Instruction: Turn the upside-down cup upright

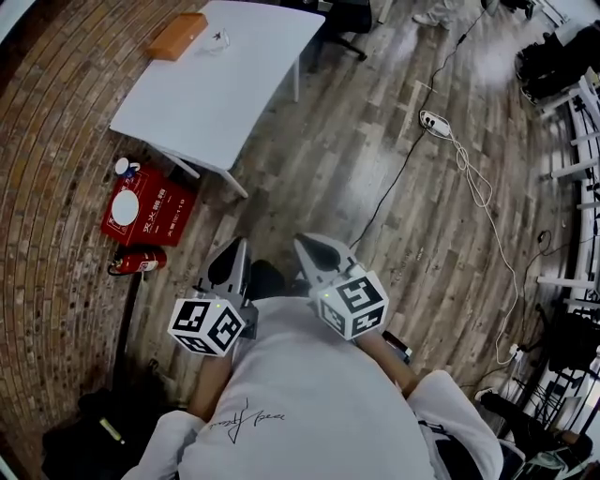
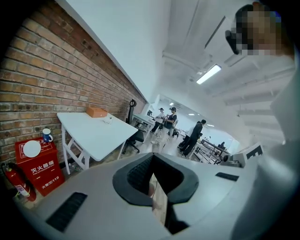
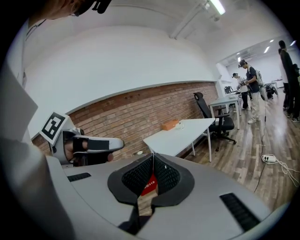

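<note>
A white table [image 1: 220, 84] stands by the brick wall, far ahead of both grippers. On its far end lie an orange box [image 1: 176, 36] and a small pale object [image 1: 217, 39], too small to tell if it is the cup. The table [image 2: 93, 133] shows again in the left gripper view, and the table [image 3: 183, 133] in the right gripper view. My left gripper [image 1: 236, 247] and right gripper [image 1: 304, 244] are held close to the person's body above the wooden floor. Both are shut with nothing between the jaws.
A red fire-equipment box [image 1: 145, 208] with a small blue and white cup [image 1: 123, 167] on it and an extinguisher [image 1: 141, 262] sit by the wall. A power strip [image 1: 434, 122] and cable cross the floor. An office chair [image 1: 347, 19] stands behind the table. People [image 2: 166, 122] stand far off.
</note>
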`<action>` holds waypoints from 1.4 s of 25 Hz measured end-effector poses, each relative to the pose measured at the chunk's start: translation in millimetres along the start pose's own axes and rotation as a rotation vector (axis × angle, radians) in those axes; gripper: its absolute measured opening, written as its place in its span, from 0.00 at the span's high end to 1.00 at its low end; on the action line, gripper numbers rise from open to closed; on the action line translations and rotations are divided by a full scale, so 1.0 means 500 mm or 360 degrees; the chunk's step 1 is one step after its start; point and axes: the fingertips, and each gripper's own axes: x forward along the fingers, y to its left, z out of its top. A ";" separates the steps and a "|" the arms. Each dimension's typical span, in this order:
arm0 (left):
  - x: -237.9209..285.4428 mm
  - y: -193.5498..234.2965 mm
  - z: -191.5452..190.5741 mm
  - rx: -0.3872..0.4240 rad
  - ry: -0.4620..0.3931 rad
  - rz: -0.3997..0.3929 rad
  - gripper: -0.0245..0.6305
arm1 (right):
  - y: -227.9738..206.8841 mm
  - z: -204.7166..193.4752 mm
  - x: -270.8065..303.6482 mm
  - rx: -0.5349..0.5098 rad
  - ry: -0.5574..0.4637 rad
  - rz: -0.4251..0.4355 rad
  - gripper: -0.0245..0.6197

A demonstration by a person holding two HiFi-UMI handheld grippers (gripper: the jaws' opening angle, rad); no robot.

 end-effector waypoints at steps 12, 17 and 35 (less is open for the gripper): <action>0.120 0.020 0.040 0.0017 0.0034 -0.0015 0.95 | -0.092 0.032 0.058 0.0037 0.0021 -0.0036 0.93; 0.188 0.046 0.077 -0.0008 0.0036 -0.0050 0.95 | -0.132 0.067 0.110 0.0032 0.0037 -0.0065 0.93; 0.458 0.152 0.239 -0.0048 0.0106 -0.0259 0.95 | -0.286 0.203 0.312 0.0039 0.0115 -0.0275 0.93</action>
